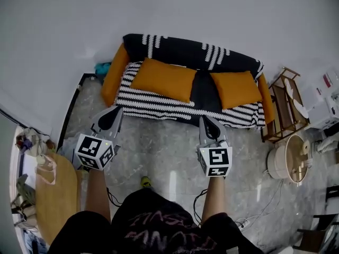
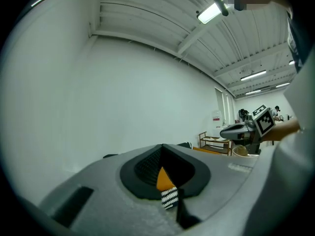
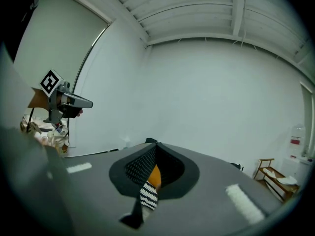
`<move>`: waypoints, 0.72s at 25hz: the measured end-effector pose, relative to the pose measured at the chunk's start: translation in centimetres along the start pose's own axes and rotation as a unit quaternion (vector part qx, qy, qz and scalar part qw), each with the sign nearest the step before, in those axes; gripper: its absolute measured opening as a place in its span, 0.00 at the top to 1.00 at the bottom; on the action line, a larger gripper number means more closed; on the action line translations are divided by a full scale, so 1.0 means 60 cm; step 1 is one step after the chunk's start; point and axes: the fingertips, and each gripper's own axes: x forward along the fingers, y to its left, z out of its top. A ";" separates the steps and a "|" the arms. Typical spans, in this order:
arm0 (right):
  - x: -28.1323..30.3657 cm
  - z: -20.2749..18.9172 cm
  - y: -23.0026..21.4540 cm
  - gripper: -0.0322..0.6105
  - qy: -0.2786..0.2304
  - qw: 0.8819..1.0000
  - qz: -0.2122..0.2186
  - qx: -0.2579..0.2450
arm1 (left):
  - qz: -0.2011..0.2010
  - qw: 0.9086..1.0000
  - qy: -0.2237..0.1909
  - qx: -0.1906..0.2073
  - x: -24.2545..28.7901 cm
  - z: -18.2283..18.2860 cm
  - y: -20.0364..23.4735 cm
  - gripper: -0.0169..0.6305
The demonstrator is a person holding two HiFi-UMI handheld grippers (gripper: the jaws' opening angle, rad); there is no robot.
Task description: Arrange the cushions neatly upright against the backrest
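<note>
From the person's chest, the left gripper (image 1: 114, 115) points to 11 o'clock, clenched on nothing, and the right gripper (image 1: 206, 123) points to 12 o'clock, also shut and empty. Beyond them, the larger orange fabric cushion (image 1: 163, 79) and the smaller orange fabric cushion (image 1: 235, 88) lie on the black-and-white striped sofa (image 1: 185, 52). Both look light and squashy, so a top corner seems the best place to pinch. Only the head view shows them whole; each gripper view shows just an orange sliver.

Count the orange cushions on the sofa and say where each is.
2. The left cushion lies on the seat's left half, the right cushion on its right half. The orange ends look like armrests; none seems hidden.
</note>
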 end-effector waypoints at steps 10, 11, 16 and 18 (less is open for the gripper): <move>0.097 -0.004 -0.010 0.93 0.015 0.999 -0.028 0.002 | -0.031 0.999 0.008 0.002 0.087 -0.009 0.082 0.97; 0.106 -0.001 -0.014 0.93 0.014 0.999 -0.030 0.004 | -0.034 0.999 0.008 0.004 0.095 -0.007 0.087 0.97; 0.159 0.006 -0.044 0.93 0.015 0.999 -0.038 0.007 | -0.035 0.999 0.006 0.000 0.150 -0.001 0.121 0.97; 0.183 0.002 -0.061 0.93 0.014 0.999 -0.040 0.010 | -0.034 0.999 0.006 -0.002 0.179 -0.004 0.132 0.97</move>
